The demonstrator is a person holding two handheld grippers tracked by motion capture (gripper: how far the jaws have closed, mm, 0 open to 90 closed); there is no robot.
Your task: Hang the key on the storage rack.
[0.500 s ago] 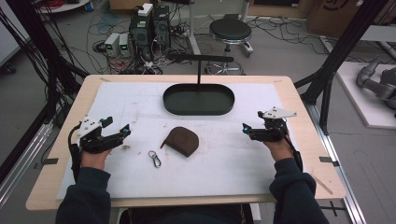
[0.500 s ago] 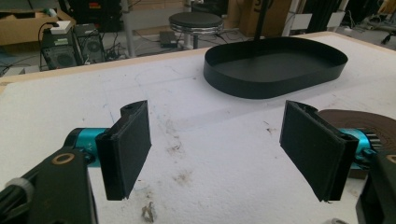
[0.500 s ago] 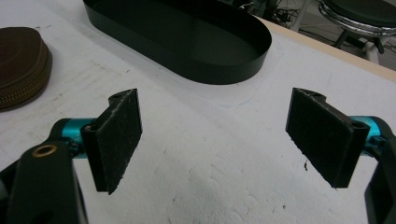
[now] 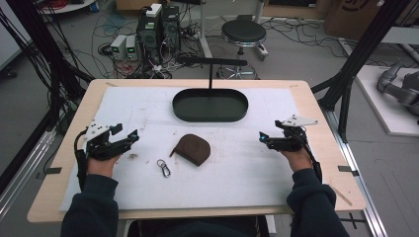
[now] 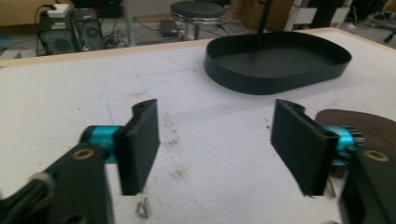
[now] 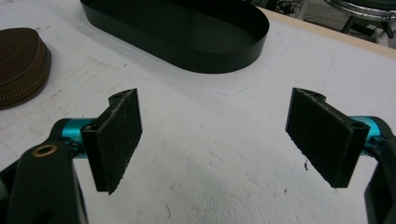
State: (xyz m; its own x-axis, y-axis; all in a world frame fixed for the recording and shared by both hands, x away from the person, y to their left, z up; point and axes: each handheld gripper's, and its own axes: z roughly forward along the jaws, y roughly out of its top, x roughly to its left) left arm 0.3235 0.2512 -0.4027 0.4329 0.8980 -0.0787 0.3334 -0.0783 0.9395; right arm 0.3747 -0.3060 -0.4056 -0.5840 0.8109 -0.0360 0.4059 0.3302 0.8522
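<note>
A brown zipped pouch (image 4: 192,148) lies on the white mat near the table's middle, also at the left edge of the right gripper view (image 6: 21,65) and the right edge of the left gripper view (image 5: 362,123). A small metal key ring with a clasp (image 4: 163,167) rests just left of it. A black oval tray (image 4: 210,105) with an upright handle stands behind them. My left gripper (image 4: 129,137) hovers open at the mat's left side, nothing between its jaws. My right gripper (image 4: 263,138) is open and empty at the mat's right.
The white mat (image 4: 257,173) covers most of the wooden table (image 4: 326,123). Beyond the far edge are a round stool (image 4: 243,33), computer boxes (image 4: 155,27) and cables on the floor. Black frame posts stand at both sides.
Both grippers have kept nearly the same places; the left one has shifted very slightly. The pouch, key ring and tray have not moved.
</note>
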